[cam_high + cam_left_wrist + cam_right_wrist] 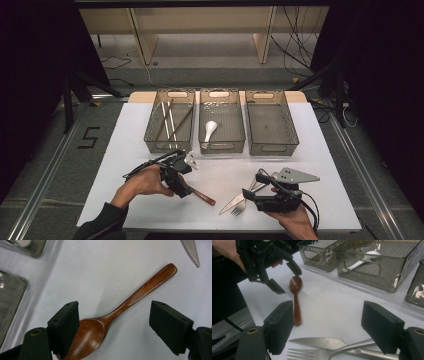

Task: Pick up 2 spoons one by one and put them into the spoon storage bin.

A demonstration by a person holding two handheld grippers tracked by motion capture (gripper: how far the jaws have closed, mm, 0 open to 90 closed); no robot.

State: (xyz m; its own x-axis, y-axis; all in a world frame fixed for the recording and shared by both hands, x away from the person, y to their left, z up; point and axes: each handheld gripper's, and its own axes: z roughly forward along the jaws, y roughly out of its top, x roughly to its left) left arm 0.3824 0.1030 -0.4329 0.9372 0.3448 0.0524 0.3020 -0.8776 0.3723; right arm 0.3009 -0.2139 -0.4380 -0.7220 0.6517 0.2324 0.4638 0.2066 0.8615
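Left claw (113, 325) spread wide over wooden spoon (120, 310); hand (142, 182) gripping.

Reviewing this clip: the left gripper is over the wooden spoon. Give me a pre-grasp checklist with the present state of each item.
1. Left gripper jaws open: ok, wide apart.
2. Wooden spoon between the jaws: ok, neck and bowl sit in the gap; the bowl runs under the near jaw.
3. Spoon lying free on the white table: ok, knife and fork lie apart from it.
4. Right gripper out of the way: ok, open over the knife and fork.
5. Tray with the white spoon has room: ok.
6. Jaw height above the table: cannot tell.
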